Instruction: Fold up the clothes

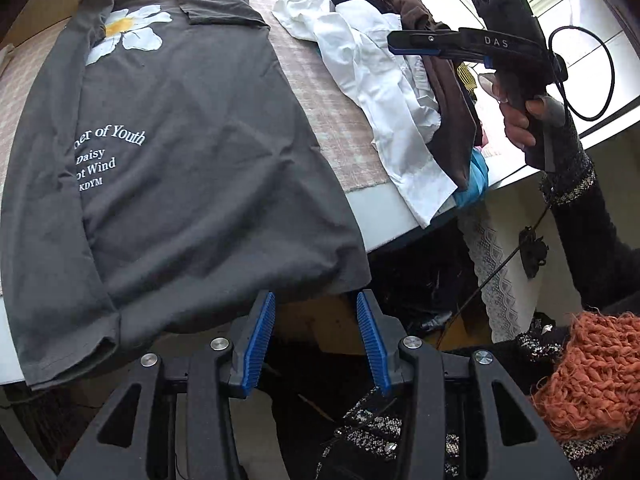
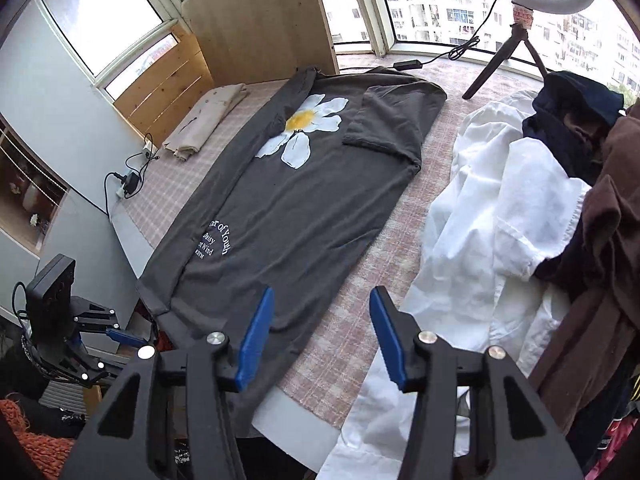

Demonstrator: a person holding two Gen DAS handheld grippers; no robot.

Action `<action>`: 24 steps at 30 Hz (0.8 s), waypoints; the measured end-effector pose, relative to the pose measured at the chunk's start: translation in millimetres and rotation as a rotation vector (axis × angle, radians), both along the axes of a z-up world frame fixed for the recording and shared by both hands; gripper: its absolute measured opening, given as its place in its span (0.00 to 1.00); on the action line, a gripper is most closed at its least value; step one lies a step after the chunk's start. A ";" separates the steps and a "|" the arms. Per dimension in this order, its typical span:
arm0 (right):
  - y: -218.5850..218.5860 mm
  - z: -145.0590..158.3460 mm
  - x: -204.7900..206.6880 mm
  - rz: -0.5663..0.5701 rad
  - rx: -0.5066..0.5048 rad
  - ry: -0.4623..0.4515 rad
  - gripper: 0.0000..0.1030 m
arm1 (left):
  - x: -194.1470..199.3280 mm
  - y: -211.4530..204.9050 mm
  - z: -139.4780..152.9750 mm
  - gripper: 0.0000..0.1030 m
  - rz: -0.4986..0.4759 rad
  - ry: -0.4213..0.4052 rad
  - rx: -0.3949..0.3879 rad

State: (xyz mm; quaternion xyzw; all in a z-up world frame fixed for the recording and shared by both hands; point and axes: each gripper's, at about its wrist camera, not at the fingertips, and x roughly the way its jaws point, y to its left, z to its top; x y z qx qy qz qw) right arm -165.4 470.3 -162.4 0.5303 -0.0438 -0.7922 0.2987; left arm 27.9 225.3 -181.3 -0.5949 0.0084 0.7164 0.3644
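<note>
A dark grey T-shirt (image 1: pixel 192 152) with a white daisy print and white lettering lies flat on the table, both sides folded inward, its hem hanging over the near edge. It also shows in the right wrist view (image 2: pixel 312 196). My left gripper (image 1: pixel 316 300) is open and empty, just off the hem at the table's near edge. My right gripper (image 2: pixel 322 300) is open and empty, above the shirt's lower right edge. In the left wrist view the right gripper (image 1: pixel 404 42) is held in the air over the clothes pile, seen side-on.
A pile of clothes lies to the right of the shirt: a white shirt (image 2: pixel 492 208), dark navy (image 2: pixel 572 120) and brown (image 2: pixel 608 240) garments. A folded beige cloth (image 2: pixel 208 120) lies at the far left. A tripod leg (image 2: pixel 496 64) and a cable stand at the back. The table (image 2: pixel 296 412) has a checked cover.
</note>
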 end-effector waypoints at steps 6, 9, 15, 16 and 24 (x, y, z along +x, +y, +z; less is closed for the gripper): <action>-2.0 -19.6 22.8 -0.038 0.030 -0.023 0.35 | 33.5 89.8 -15.4 0.47 -0.081 0.192 -0.064; 5.3 -16.0 29.9 -0.065 0.014 -0.024 0.35 | 41.3 112.8 -28.3 0.48 -0.136 0.286 -0.157; 15.9 -3.3 32.7 -0.111 -0.014 -0.022 0.35 | 47.0 132.4 -54.6 0.45 -0.212 0.400 -0.313; 15.4 0.3 30.9 -0.113 -0.012 -0.017 0.35 | 45.8 130.4 -54.3 0.37 -0.210 0.401 -0.301; -3.8 18.6 -40.9 -0.125 0.010 0.050 0.38 | 14.2 90.1 -38.3 0.06 -0.073 0.251 -0.137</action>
